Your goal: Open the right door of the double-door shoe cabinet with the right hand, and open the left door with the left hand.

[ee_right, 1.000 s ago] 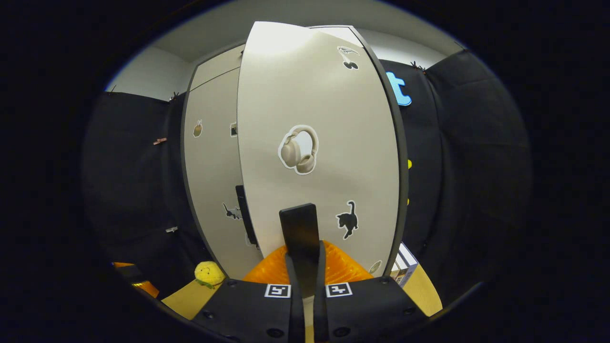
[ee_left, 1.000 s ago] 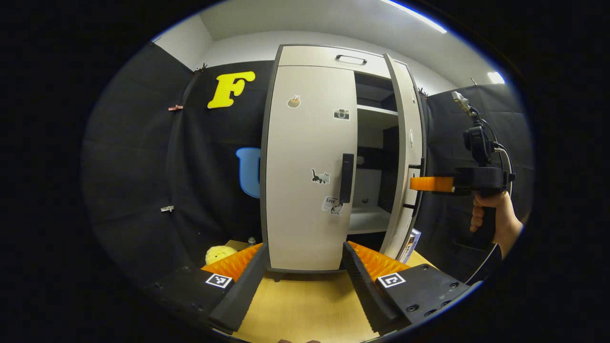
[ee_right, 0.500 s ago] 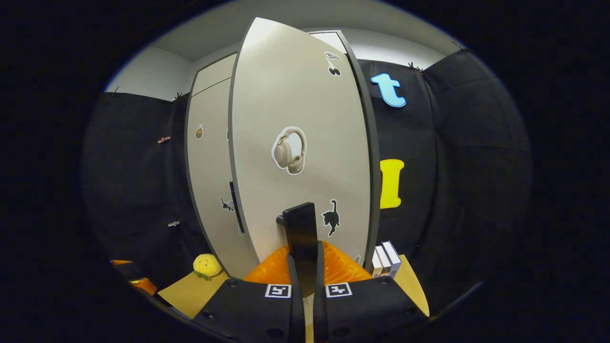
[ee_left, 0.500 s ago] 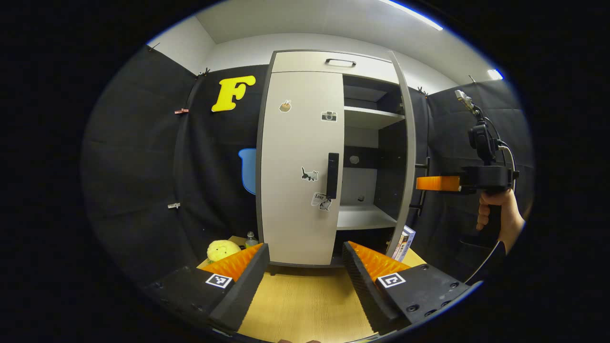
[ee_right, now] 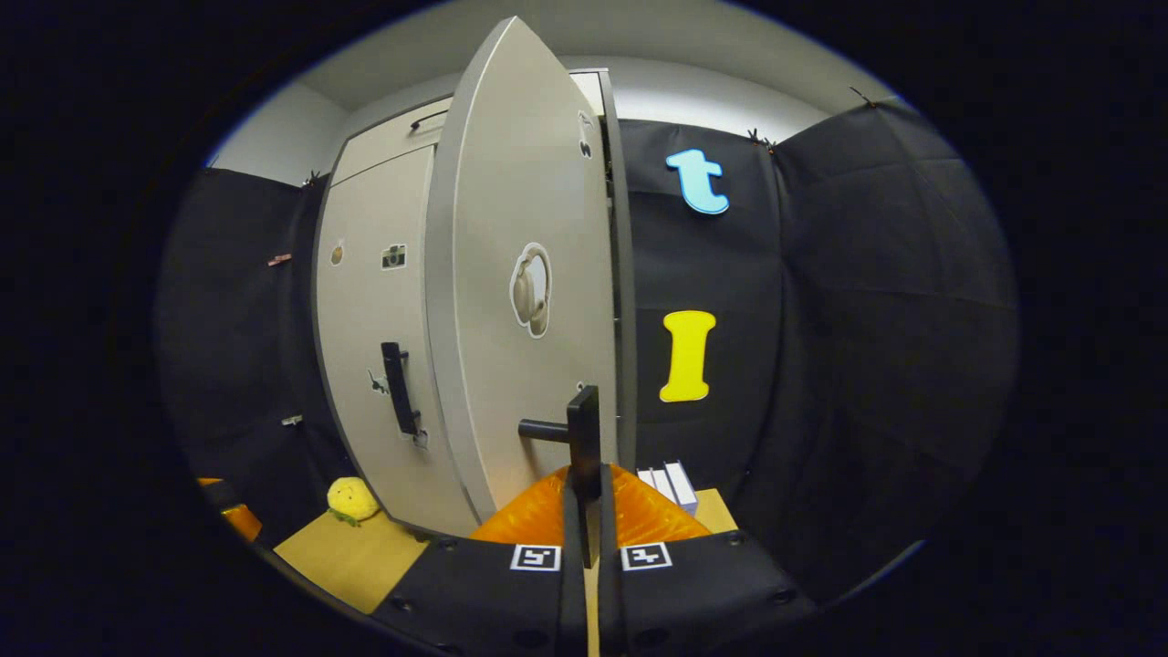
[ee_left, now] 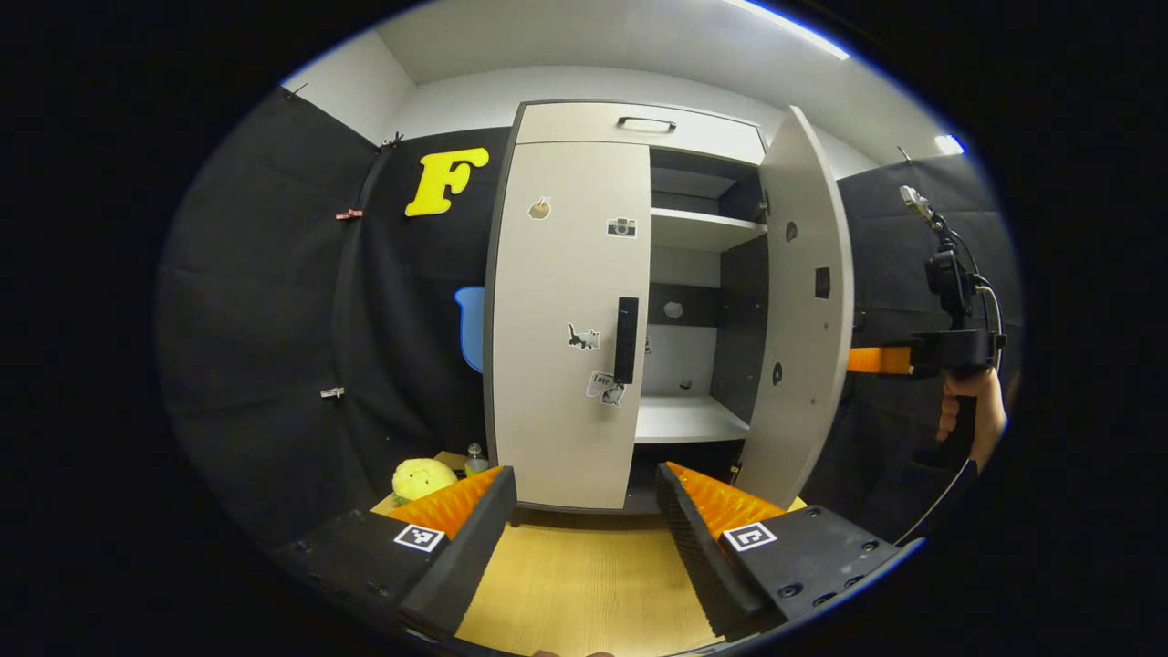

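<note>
The tall pale-grey double-door shoe cabinet (ee_left: 584, 128) stands on a light wooden table (ee_left: 584, 584), at twelve o'clock in the left gripper view. Its right door (ee_right: 520, 301) is swung wide, baring white shelves (ee_left: 698, 228); the right gripper (ee_right: 584, 511) is clenched on that door's black bar handle (ee_right: 582, 429). The sticker-dotted left door (ee_left: 561, 319) is closed. The left gripper (ee_left: 584, 511) is released, its jaws spread apart. A yellow plush toy (ee_left: 422, 476) sits at seven o'clock. Sticker writing is unreadable.

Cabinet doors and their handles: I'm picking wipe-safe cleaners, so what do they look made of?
The right door and left door look like matte pale laminated board, flat with darker edge banding, though painted wood is possible. The door handle in the right gripper looks like matte black metal or plastic.
</note>
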The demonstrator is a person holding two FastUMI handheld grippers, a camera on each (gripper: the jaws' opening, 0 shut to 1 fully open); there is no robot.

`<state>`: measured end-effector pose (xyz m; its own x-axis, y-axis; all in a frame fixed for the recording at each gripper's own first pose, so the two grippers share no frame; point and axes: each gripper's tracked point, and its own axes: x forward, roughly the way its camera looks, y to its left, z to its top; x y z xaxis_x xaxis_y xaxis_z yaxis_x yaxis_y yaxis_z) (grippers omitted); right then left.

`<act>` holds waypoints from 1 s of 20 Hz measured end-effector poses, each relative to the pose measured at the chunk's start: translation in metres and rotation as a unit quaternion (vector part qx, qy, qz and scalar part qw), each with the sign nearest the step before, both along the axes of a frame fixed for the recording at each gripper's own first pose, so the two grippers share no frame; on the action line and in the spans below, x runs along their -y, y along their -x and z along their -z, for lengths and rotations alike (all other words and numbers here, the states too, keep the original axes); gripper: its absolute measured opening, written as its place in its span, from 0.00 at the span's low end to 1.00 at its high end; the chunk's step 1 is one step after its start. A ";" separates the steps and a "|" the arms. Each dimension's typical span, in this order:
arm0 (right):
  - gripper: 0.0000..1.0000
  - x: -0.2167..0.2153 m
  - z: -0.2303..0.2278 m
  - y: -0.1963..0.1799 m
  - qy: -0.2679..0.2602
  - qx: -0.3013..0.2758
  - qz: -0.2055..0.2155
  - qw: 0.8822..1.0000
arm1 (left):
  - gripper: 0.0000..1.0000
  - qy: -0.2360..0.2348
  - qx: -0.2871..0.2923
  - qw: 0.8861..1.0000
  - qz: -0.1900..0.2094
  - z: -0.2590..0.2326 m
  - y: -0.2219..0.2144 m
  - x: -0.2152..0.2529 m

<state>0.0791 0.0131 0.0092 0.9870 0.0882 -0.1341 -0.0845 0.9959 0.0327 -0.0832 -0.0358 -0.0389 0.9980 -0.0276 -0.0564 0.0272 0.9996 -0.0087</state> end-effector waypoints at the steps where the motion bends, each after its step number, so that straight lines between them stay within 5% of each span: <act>1: 0.09 0.018 -0.001 0.001 0.001 0.000 0.015 1.000 | 0.95 -0.002 0.001 1.000 0.003 -0.001 -0.001 0.004; 2: 0.09 0.038 -0.003 0.002 0.004 0.001 0.033 0.999 | 0.95 -0.003 0.002 1.000 0.006 -0.002 -0.002 0.007; 5: 0.08 0.036 0.002 0.005 -0.078 -0.020 -0.002 0.997 | 0.95 -0.005 0.003 1.000 0.018 -0.003 -0.006 0.015; 9: 0.09 0.043 0.007 0.018 -0.026 -0.015 0.009 1.000 | 0.95 -0.010 0.003 0.999 0.031 -0.004 -0.011 0.020; 15: 0.08 0.047 0.006 0.080 -0.023 -0.004 0.020 1.000 | 0.94 -0.017 -0.007 0.999 0.045 0.006 -0.027 0.012; 20: 0.05 -0.006 0.022 0.117 -0.036 -0.022 -0.011 0.999 | 0.95 -0.013 -0.017 0.998 0.065 0.012 -0.059 -0.002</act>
<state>-0.0378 0.0194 -0.0131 0.9781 0.1210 -0.1696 -0.1036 0.9887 0.1081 -0.0240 -0.0337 -0.0506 0.9835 -0.1557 -0.0919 0.1576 0.9874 0.0132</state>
